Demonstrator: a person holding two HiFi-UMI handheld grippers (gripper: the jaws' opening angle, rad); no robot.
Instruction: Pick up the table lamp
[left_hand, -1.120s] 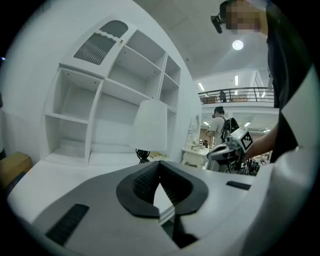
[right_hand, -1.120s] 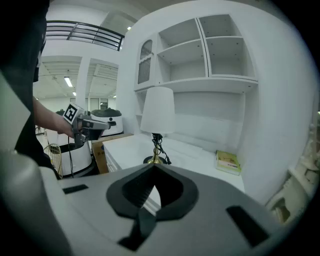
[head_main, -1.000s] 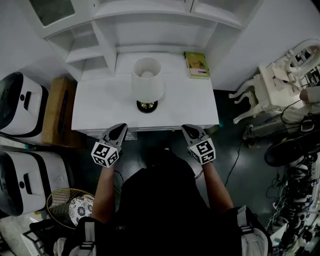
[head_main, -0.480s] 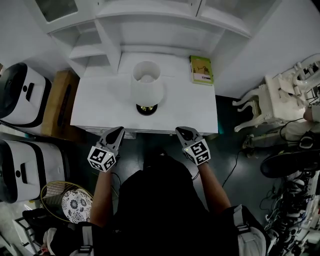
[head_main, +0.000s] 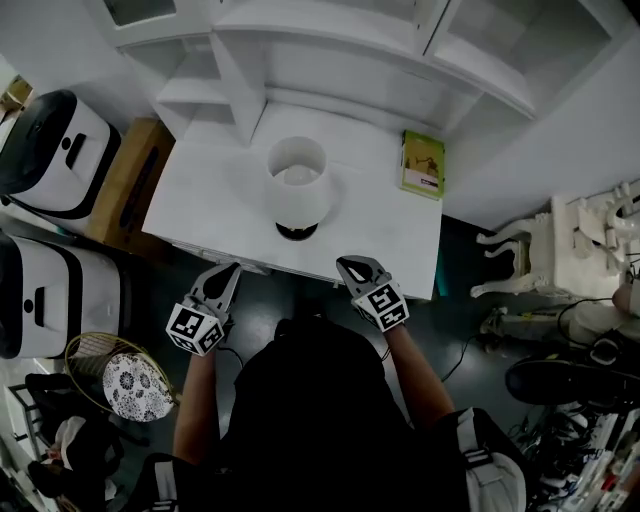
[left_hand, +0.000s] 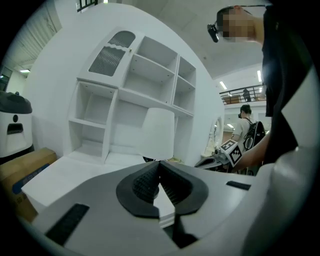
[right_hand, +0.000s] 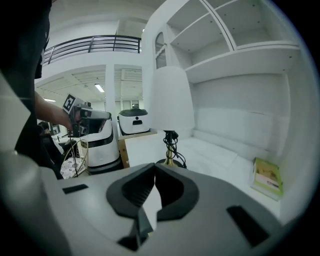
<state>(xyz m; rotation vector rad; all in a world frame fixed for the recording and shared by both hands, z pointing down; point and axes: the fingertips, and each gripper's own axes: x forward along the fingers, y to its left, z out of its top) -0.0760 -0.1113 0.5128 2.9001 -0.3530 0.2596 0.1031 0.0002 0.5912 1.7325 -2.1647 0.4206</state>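
No text legible, not even on the book (head_main: 422, 164)

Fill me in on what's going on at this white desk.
A person stands at the white desk with a handheld gripper in each hand. The left gripper and right gripper hover near the desk's front edge, fingers closed together with nothing between them. The table lamp with a white shade and dark round base stands upright mid-desk, untouched. A green booklet lies toward the desk's back right corner.
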